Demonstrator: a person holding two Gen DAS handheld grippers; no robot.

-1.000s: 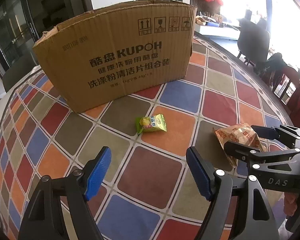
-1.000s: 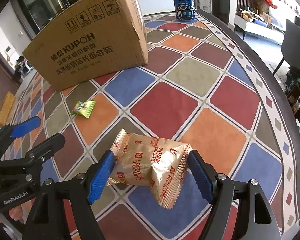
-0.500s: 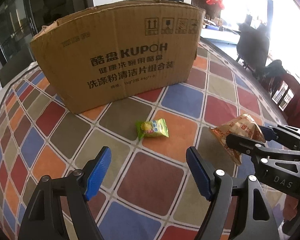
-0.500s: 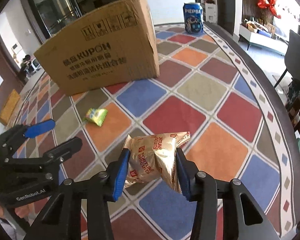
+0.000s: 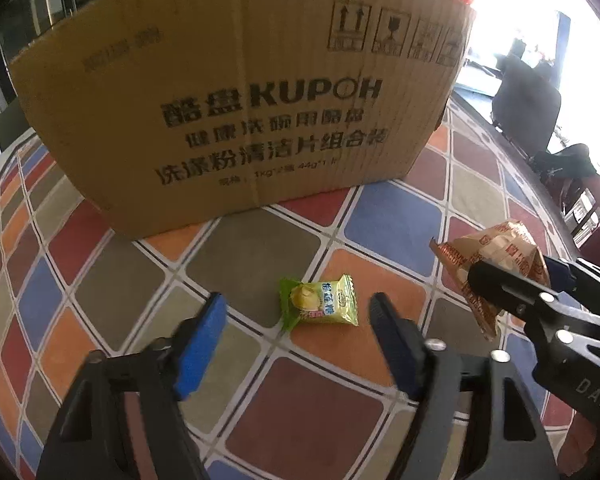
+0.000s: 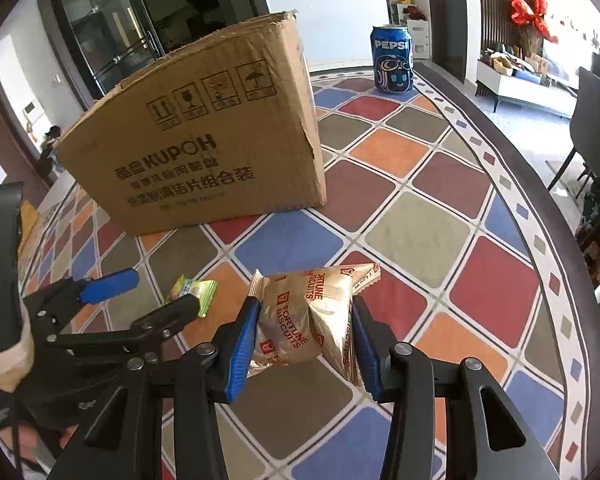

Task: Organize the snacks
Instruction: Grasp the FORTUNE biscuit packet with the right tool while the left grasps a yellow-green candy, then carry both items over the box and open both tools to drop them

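On the desk, which is covered in a chequered pattern of red, blue, orange and grey squares, a cardboard box printed "KUPOH" is stood upright, and a Pepsi can is seen behind its right corner. A gold Fortune Biscuits packet is clamped between the blue-padded jaws of the right gripper and is held clear of the desk surface; the same packet is seen at the right edge of the left wrist view. The jaws of the left gripper are spread wide with nothing between them, and a small green snack packet is seen lying flat on an orange square just ahead of them, near the front face of the box but apart from it.
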